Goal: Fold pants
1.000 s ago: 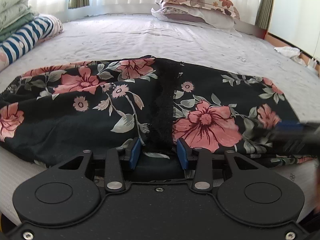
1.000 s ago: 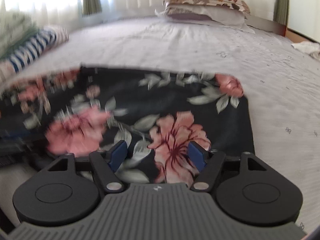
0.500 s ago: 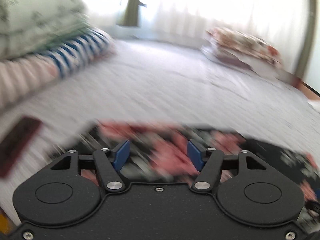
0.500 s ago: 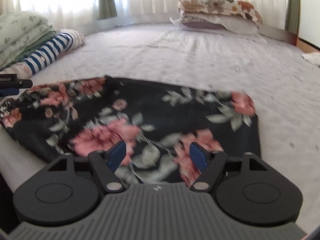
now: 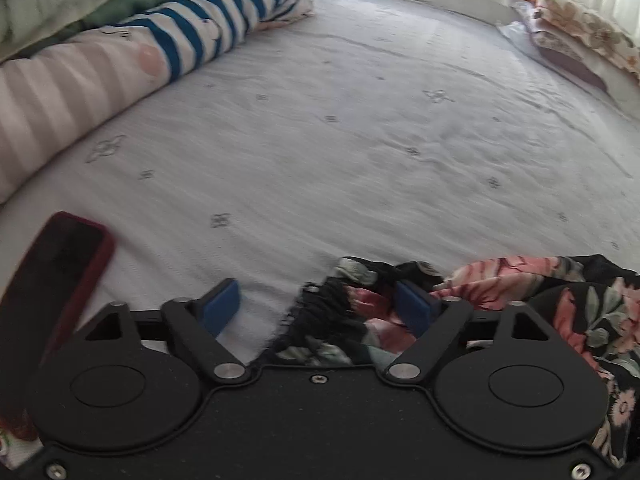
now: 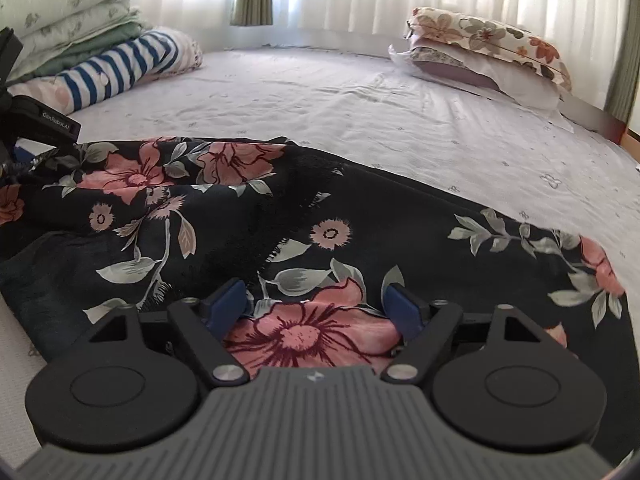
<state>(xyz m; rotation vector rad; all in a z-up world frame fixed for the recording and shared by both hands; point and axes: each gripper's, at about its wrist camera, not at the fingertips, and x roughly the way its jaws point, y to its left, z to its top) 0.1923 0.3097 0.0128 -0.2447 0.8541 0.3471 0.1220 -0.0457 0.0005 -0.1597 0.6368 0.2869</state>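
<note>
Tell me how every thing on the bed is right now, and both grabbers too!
Floral pants: spread on the bed, partly folded, rumpled at the left end.
Left gripper: open, over the pants' frayed end.
Right gripper: open, over the pants.
Phone: lying flat, screen dark.
Pillows: stacked.
Blankets: folded, piled.

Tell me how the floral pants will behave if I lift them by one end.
Probably floppy: the pants lie in soft wrinkles and bunch at the end by the left gripper. Likely light, since the cloth looks thin. The rest should trail across the bedsheet and may drag out of shape.
</note>
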